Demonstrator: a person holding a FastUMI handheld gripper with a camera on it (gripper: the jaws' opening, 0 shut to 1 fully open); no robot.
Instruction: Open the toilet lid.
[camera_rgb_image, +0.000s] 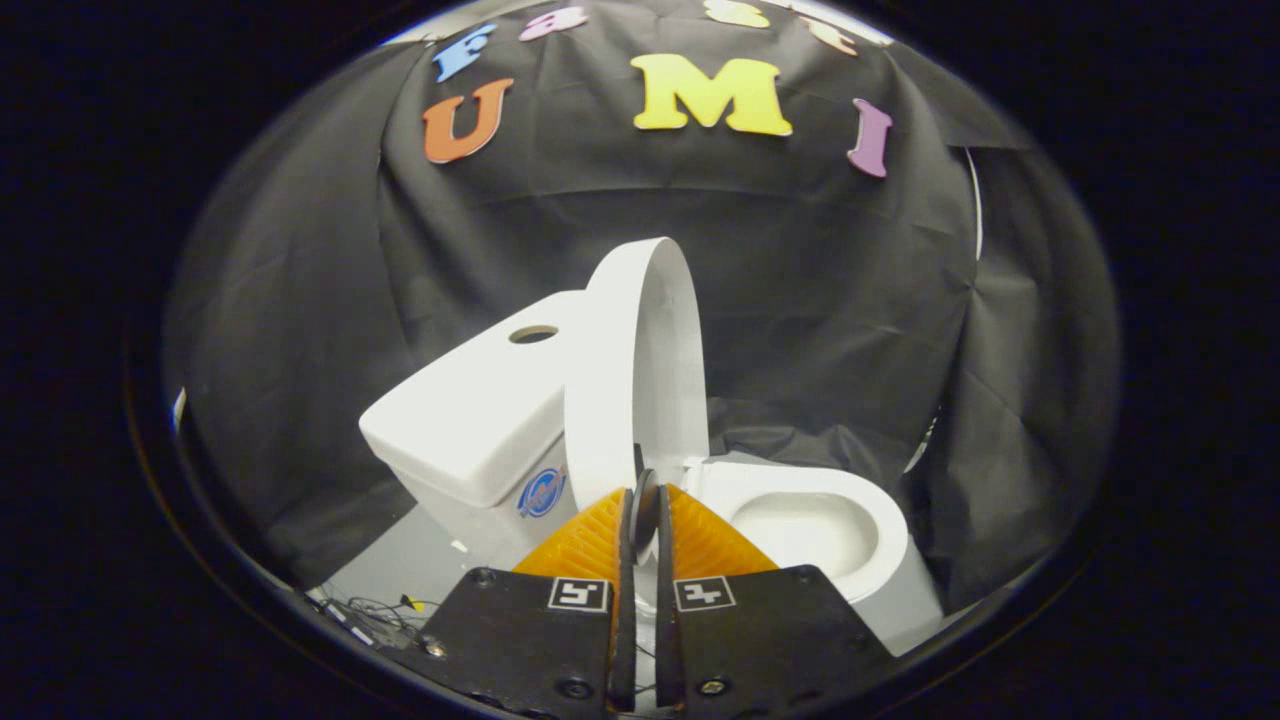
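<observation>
Toilet lid (640, 370) stands raised, nearly upright, just ahead of the gripper (641, 500); the fingers sit drawn close with only a thin gap, and whether they pinch the lid's lower edge I cannot tell. Beside them lies the open bowl (810, 525); beyond, the lid leans near the tank (475, 410); black cloth (820, 300) hangs behind.

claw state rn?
Claw: shut, fingers nearly together, nothing clearly gripped. Tips sit at the base of the raised toilet lid, bowl exposed just beyond.
</observation>
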